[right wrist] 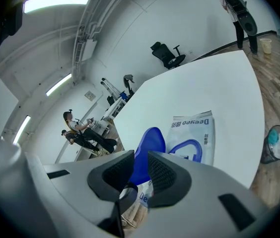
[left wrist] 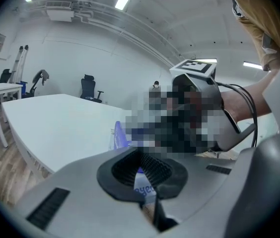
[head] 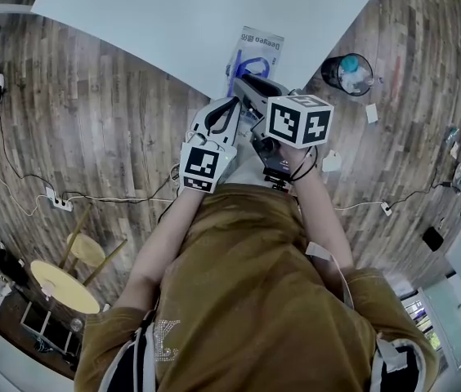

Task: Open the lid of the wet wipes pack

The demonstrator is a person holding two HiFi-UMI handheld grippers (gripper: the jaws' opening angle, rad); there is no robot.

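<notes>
**Work area.** The white table (head: pixel 173 15) fills the upper part of the head view. The wet wipes pack (head: pixel 265 46) lies flat at the table's near edge, just above centre frame. A waste bin (head: pixel 348 73) stands on the wooden floor at upper right, well apart from the table.

**Left gripper.** In the head view the left gripper (head: pixel 230 111) reaches the near end of the pack from below. In the left gripper view its jaws (left wrist: pixel 142 168) are closed down to a thin gap, and a white strip of the pack (left wrist: pixel 145 188) with blue print sits pinched between the pads. A mosaic patch covers most of the area beyond.

**Right gripper.** The right gripper (head: pixel 245 84) sits just right of the left one, at the same end of the pack. In the right gripper view the blue lid (right wrist: pixel 149 153) stands upright off the pack (right wrist: pixel 203 130), hinged open. It passes between the pads of the right gripper (right wrist: pixel 141 170), which appear clamped on it, though contact on both sides is not fully clear
</notes>
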